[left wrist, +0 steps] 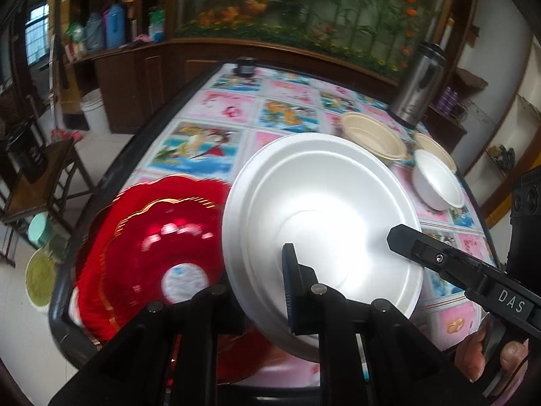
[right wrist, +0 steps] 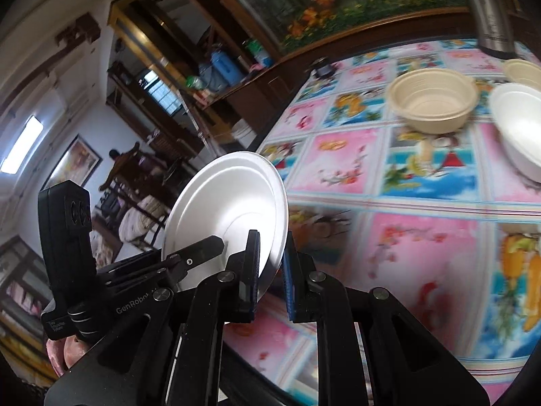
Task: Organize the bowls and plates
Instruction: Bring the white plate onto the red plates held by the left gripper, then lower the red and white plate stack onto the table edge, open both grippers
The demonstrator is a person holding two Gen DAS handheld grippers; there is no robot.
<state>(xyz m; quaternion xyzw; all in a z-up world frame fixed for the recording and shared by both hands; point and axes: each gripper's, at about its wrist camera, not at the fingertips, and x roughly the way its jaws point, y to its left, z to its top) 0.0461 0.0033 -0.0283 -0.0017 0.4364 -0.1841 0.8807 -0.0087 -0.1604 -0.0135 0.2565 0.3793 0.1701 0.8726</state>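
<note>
A white foam plate [left wrist: 321,203] is tilted up above the table, held by both grippers. My left gripper [left wrist: 267,291] is shut on its near rim; one finger is hidden behind the plate. My right gripper [right wrist: 270,270] is shut on the plate [right wrist: 230,203] edge-on at another part of the rim. In the left wrist view its upper finger [left wrist: 402,240] lies on the plate's face. A red scalloped plate with gold trim [left wrist: 152,243] lies on the table below left. Two beige bowls [left wrist: 372,138] [left wrist: 436,149] and a white foam bowl [left wrist: 439,182] stand behind.
The table [right wrist: 422,237] has a bright cartoon cloth. A steel flask [left wrist: 419,84] stands at the far right corner, a small dark object [left wrist: 245,66] at the far edge. Chairs and a white bucket [left wrist: 96,111] are on the floor to the left. A hand's fingers [left wrist: 473,355] show at lower right.
</note>
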